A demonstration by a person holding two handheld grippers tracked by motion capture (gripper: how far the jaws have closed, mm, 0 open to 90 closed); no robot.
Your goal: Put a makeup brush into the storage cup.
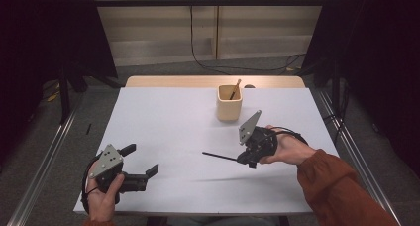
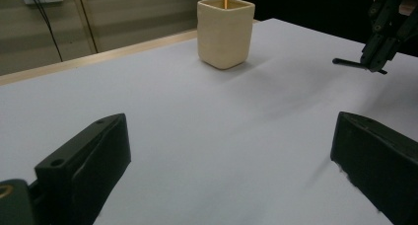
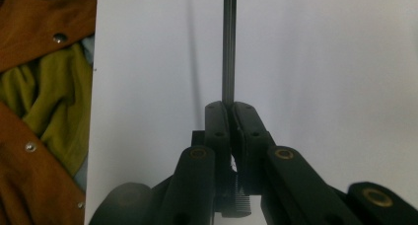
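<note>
A beige square cup (image 1: 229,103) stands at the far middle of the white table (image 1: 163,117), with a wooden stick (image 1: 235,89) leaning inside it. My right gripper (image 1: 243,159) is right of centre, shut on a thin black rod (image 1: 220,156) that points left, level above the table. In the right gripper view the rod (image 3: 228,42) runs straight out from the pressed jaws of the gripper (image 3: 229,106). My left gripper (image 1: 143,159) rests near the front left, open with nothing between its fingers. The left gripper view shows the cup (image 2: 226,32) ahead of the left gripper (image 2: 229,151), and the right gripper (image 2: 377,62) far right.
A wooden strip (image 1: 213,81) borders the table's far edge. Dark curtains (image 1: 44,32) hang on both sides, and cables (image 1: 233,67) lie on the floor behind. An orange sleeve (image 1: 341,191) comes in at the bottom right. The person's clothing (image 3: 39,87) lies past the table's near edge.
</note>
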